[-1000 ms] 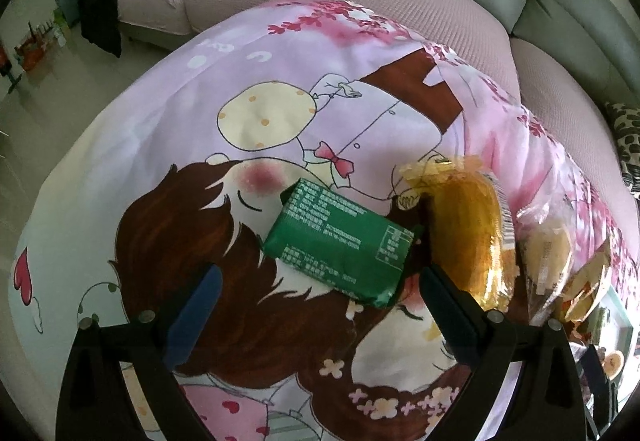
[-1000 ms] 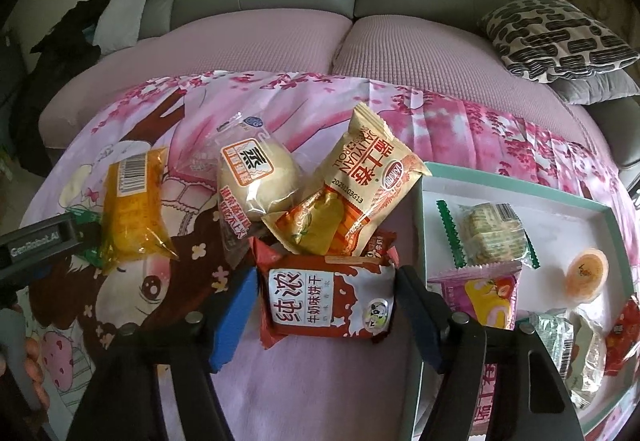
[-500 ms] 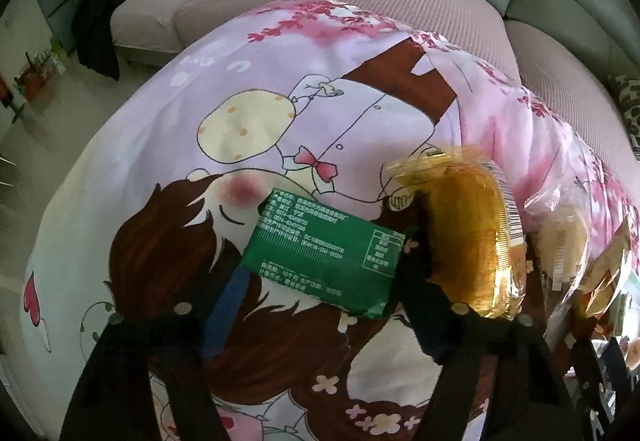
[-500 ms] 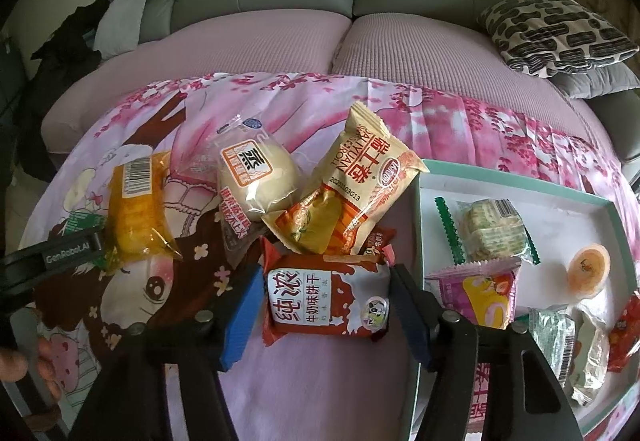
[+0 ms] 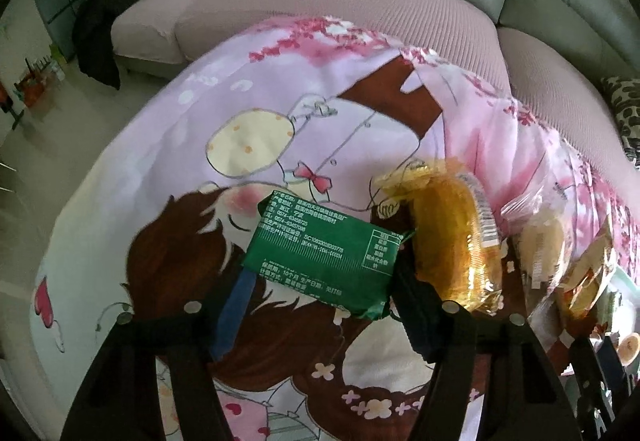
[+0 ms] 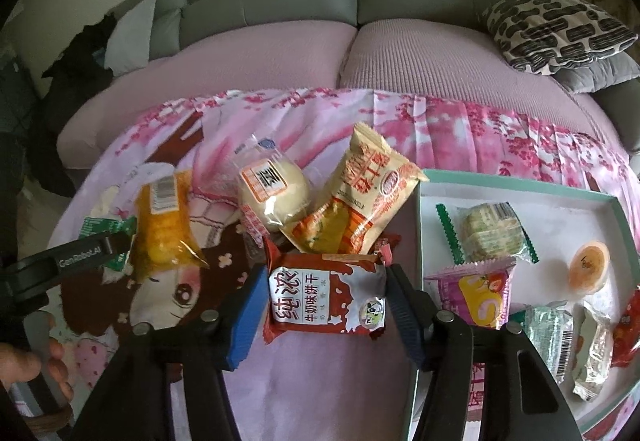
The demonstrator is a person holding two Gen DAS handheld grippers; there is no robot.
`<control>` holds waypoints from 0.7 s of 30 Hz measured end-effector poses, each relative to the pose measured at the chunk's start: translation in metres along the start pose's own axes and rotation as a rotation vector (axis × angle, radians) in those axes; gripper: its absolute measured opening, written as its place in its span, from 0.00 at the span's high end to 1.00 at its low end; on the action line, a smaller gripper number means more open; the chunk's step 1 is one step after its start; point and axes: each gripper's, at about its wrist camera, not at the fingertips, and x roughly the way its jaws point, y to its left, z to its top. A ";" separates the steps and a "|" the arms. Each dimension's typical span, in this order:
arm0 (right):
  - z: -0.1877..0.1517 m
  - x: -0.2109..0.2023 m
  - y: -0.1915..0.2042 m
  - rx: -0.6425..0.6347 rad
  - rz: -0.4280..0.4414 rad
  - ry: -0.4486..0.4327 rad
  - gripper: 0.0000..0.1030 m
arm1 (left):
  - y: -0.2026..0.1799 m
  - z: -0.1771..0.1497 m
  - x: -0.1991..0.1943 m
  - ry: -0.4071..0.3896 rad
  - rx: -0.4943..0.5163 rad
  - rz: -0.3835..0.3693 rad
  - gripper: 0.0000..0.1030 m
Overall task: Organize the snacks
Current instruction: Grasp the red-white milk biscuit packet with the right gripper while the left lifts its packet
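Looking first at the tray [image 6: 520, 189], we see it lies at three o'clock of the right gripper [image 6: 326, 295] on the pink cloth [image 6: 460, 129]; inside it are a green-edged biscuit pack [image 6: 490, 231], an orange jelly cup [image 6: 590, 267], a pink and yellow packet [image 6: 478, 291] and some small wrapped pieces at its five o'clock corner; the near left wall of the tray stands just beside the right finger of our right gripper. This gripper is spread wide around the red milk biscuit pack [image 6: 326, 295], one finger at each side, and we cannot tell if the pads touch it. At twelve o'clock of this pack lie an orange snack bag [image 6: 360, 197] and a white bun [image 6: 274, 197], both close. Our left gripper [image 5: 320, 281] is also wide, with the green packet [image 5: 324, 257] between its fingers; the yellow cake [image 5: 456, 237] lies against the right finger. Open cloth remains from nine to twelve o'clock of the green packet, up to the rounded edge before the sofa [image 5: 360, 1].
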 end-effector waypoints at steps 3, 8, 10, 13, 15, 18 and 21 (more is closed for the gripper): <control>0.002 -0.010 0.002 0.001 0.013 -0.022 0.40 | 0.001 0.001 -0.015 -0.032 0.004 0.003 0.33; 0.005 -0.024 -0.001 0.018 0.027 -0.045 0.40 | -0.002 0.005 -0.041 -0.098 0.013 -0.008 0.33; 0.006 -0.030 -0.005 0.028 0.030 -0.054 0.40 | -0.005 0.007 -0.051 -0.120 0.021 -0.014 0.33; 0.010 -0.040 -0.013 0.048 0.031 -0.071 0.40 | -0.010 0.009 -0.065 -0.152 0.037 -0.020 0.33; 0.012 -0.047 -0.019 0.064 0.029 -0.086 0.40 | -0.013 0.010 -0.077 -0.180 0.046 -0.030 0.33; 0.014 -0.057 -0.028 0.087 0.022 -0.103 0.40 | -0.019 0.010 -0.089 -0.205 0.060 -0.039 0.33; 0.016 -0.065 -0.042 0.117 0.009 -0.115 0.40 | -0.028 0.008 -0.101 -0.228 0.079 -0.048 0.33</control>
